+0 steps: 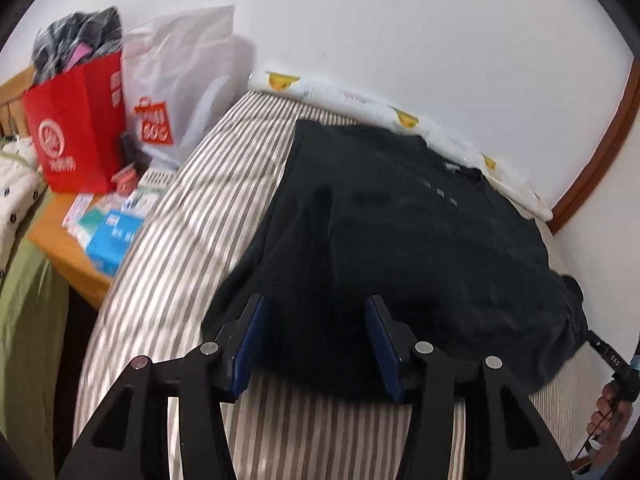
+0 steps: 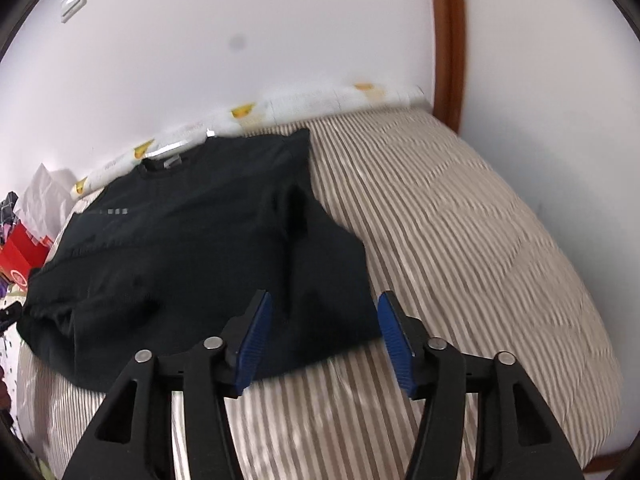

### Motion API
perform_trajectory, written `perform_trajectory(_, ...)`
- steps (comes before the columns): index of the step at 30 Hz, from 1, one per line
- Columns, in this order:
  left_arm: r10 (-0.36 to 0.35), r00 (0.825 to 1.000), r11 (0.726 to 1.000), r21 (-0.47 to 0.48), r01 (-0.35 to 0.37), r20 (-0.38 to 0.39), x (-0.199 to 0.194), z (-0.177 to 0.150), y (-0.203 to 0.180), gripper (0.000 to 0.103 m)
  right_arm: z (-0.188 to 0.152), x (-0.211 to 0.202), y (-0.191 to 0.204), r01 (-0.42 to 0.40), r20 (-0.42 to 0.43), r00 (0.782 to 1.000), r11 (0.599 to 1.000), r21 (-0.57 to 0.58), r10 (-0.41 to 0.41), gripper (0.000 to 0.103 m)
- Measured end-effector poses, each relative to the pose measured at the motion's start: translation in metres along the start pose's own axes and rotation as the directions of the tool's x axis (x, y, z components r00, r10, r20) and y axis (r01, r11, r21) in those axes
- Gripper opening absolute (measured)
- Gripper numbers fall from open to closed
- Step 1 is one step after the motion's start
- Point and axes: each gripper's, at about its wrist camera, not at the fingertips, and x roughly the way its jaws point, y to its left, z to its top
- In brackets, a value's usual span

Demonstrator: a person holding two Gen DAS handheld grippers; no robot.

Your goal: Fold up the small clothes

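Note:
A black t-shirt [image 1: 400, 240] lies spread on the striped bed cover [image 1: 192, 216], collar toward the wall, sides folded in. My left gripper [image 1: 316, 308] is open and empty, its blue pads [image 1: 250, 344] above the shirt's near hem. In the right wrist view the same shirt [image 2: 192, 248] lies left of centre on the bed cover [image 2: 460, 240]. My right gripper [image 2: 325, 304] is open and empty over the shirt's near right corner. The other hand-held gripper [image 1: 616, 364] shows at the right edge of the left wrist view.
A red paper bag [image 1: 76, 120] stuffed with clothes and a white plastic bag [image 1: 180, 80] stand on an orange side table [image 1: 68, 248] left of the bed, with small boxes. A white duck-print roll [image 1: 360, 104] lies along the wall. A wooden frame [image 2: 448, 40] stands right.

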Motion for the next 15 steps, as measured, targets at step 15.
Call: perform_trajectory(15,-0.086,0.995,0.983,-0.165,0.078,-0.042,0.002,-0.038,0.030,0.054,-0.018,0.002,-0.013,-0.034,-0.037,0.999,0.996,0.077,0.037,0.055)
